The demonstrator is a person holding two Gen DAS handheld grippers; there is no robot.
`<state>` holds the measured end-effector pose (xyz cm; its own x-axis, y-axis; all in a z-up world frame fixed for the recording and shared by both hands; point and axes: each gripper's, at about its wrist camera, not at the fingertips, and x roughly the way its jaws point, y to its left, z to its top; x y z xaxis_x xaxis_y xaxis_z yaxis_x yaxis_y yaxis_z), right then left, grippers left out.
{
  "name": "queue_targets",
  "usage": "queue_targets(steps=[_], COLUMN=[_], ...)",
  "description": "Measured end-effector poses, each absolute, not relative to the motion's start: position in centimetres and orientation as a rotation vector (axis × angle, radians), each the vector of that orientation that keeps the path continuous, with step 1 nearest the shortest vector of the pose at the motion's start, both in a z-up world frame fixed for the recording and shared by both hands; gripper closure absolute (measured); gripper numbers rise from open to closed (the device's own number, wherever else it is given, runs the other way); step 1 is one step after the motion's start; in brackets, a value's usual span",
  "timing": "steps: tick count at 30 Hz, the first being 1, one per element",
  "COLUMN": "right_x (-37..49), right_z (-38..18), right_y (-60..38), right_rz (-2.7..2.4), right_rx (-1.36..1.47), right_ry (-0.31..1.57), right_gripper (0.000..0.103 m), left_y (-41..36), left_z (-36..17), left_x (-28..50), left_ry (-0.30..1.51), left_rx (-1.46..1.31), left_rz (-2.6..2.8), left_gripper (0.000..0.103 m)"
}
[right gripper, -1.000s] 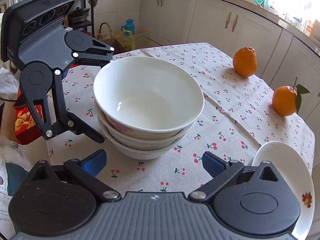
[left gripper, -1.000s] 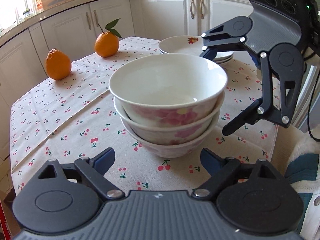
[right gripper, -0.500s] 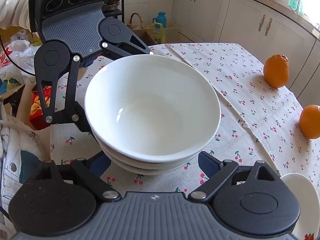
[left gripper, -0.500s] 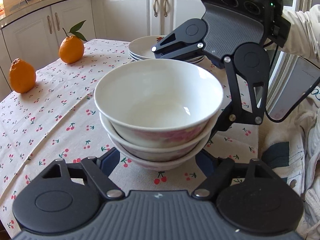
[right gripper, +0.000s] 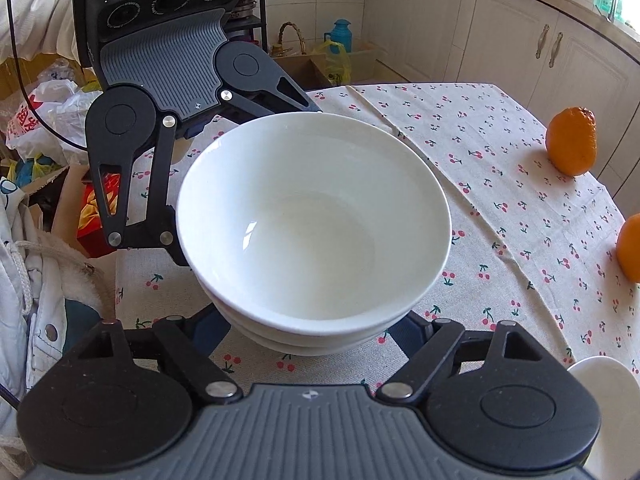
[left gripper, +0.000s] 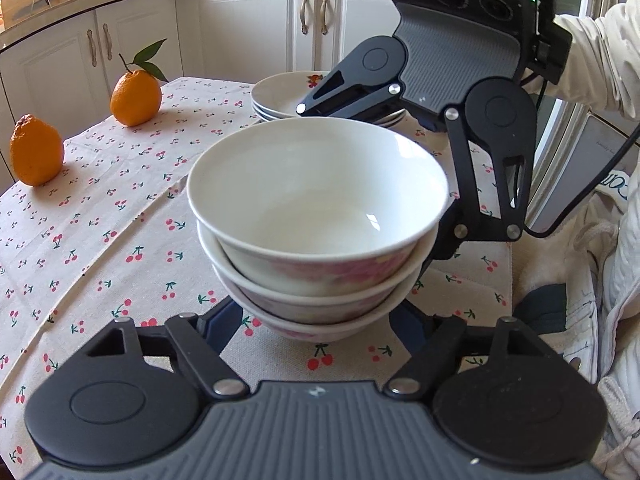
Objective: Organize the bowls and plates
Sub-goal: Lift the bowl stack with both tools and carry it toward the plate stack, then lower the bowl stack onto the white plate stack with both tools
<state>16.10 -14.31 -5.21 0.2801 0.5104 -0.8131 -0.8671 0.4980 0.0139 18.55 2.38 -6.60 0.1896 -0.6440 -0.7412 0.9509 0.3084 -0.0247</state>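
Note:
A stack of three white bowls with pink flowers (left gripper: 320, 232) stands on the cherry-print tablecloth (left gripper: 100, 216); it also fills the right wrist view (right gripper: 316, 232). My left gripper (left gripper: 316, 332) is open, its fingers either side of the stack's base. My right gripper (right gripper: 312, 334) is open too, its fingers flanking the base from the opposite side. Each gripper shows in the other's view, the right one (left gripper: 460, 120) behind the bowls, the left one (right gripper: 160, 120) likewise. A stack of white plates (left gripper: 296, 96) sits behind the bowls, partly hidden.
Two oranges (left gripper: 136, 98) (left gripper: 36, 150) lie at the far left of the table. White cabinets (left gripper: 240, 40) run behind. A plate edge (right gripper: 608, 384) shows at the right wrist view's lower right. Bags and boxes (right gripper: 52, 120) lie on the floor past the table edge.
Both grippers have closed in on the bowl stack from opposite sides, so their open fingers now straddle its base. The bowls have not moved on the cloth.

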Motion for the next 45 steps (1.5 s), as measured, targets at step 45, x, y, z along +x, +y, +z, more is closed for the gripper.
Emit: queue_targets(steps=[45], right_x=[12.2], right_z=[-0.4], right_y=[-24.7], right_rz=[0.913], right_rx=[-0.521], right_ry=[0.826], right_gripper=[0.015], left_y=[-8.8], left_z=[-2.5], left_x=[15.5], left_ry=[0.683], left_rx=[0.518], left_rz=[-1.186], left_gripper=[0.024])
